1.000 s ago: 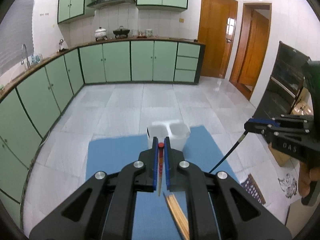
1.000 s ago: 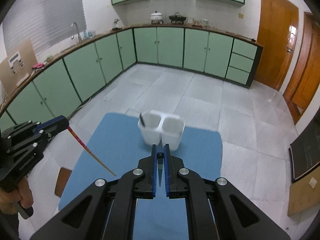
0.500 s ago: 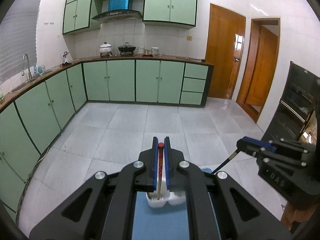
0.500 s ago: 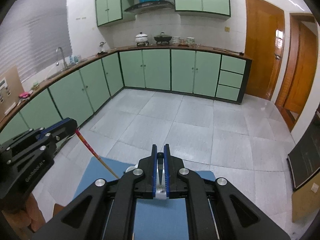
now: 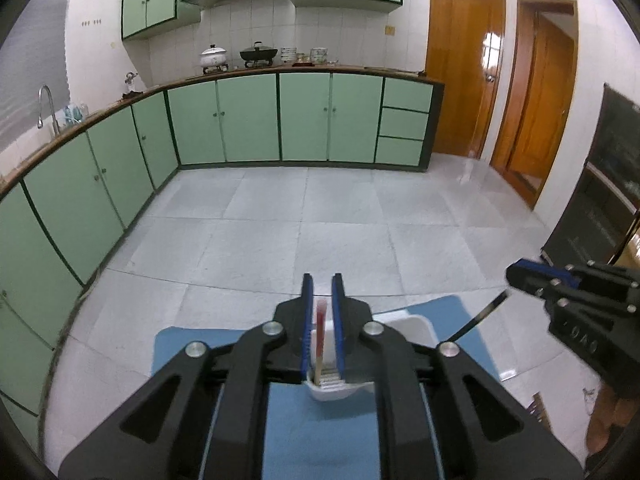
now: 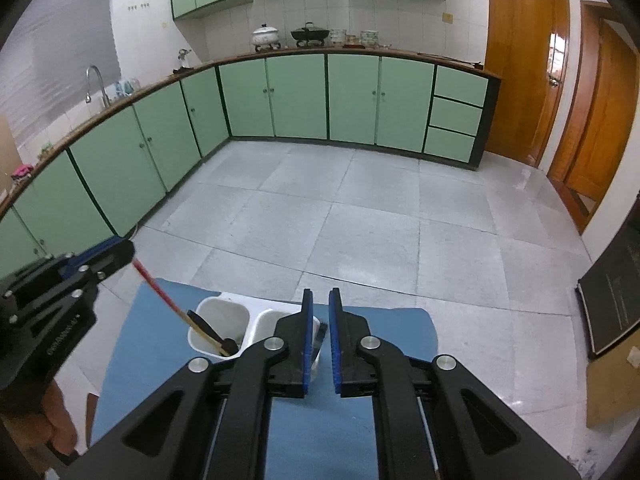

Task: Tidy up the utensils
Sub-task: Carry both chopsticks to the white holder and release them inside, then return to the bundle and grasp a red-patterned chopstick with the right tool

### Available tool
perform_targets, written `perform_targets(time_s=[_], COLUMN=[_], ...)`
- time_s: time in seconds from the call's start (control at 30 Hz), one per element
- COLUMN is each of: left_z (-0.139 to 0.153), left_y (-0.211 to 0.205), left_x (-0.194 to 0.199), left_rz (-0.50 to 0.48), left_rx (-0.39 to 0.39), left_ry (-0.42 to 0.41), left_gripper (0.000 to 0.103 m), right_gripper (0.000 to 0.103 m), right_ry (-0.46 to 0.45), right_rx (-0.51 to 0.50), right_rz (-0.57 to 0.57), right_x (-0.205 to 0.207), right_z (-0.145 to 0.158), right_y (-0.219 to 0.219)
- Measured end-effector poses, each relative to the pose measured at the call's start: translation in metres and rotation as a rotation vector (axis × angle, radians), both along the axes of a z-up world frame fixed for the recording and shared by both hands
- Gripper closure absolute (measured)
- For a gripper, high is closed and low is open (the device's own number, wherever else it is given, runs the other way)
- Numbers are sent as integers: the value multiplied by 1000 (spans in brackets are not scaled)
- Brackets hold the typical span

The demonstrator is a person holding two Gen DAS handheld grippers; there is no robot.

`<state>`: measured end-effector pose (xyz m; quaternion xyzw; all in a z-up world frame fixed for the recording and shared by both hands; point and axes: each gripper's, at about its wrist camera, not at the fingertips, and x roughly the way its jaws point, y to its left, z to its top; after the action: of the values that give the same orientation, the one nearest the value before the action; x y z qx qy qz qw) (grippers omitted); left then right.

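A: Both claws have dropped over the white two-cell plastic holder (image 6: 224,330) on the blue mat (image 6: 156,344).

B: Left claw (image 5: 321,312) is opening; red-tipped wooden chopstick (image 6: 176,308) between its pads, tip in the left cell. Right claw (image 6: 319,320) grips a slim black utensil (image 5: 478,316), angled toward the right cell.

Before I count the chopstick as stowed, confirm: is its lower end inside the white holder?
Yes: in the right wrist view the chopstick slants down from the left gripper into the left compartment of the holder.
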<state>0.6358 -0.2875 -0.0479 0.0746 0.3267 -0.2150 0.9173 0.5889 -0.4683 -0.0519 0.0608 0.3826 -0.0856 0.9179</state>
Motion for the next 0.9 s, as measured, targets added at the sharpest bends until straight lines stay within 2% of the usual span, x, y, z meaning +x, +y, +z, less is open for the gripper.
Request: perform_targets(time_s=[0.17, 0.23, 0.33, 0.43, 0.6, 0.7, 0.9], left_z=[27, 42, 58, 61, 35, 4, -57], left_y=[19, 25, 35, 48, 78, 98, 138], left_x=[-17, -28, -54, -86, -149, -187, -248], left_rz=[14, 14, 8, 0, -7, -9, 35], left_rx=[15, 8, 16, 17, 14, 15, -1], left_ry=[-47, -66, -98, -105, -87, -59, 0], left_gripper=[76, 65, 62, 56, 46, 46, 46], right_gripper=[94, 88, 81, 78, 75, 74, 74], right_ry=[-22, -40, -68, -91, -126, -122, -74], right_rx=[-10, -21, -27, -39, -32, -2, 10], right_rz=[1, 8, 14, 37, 83, 89, 97], right_x=[-13, -25, -47, -76, -139, -184, -250], right_z=[15, 24, 38, 41, 26, -6, -72], right_y=[8, 14, 18, 30, 52, 59, 79])
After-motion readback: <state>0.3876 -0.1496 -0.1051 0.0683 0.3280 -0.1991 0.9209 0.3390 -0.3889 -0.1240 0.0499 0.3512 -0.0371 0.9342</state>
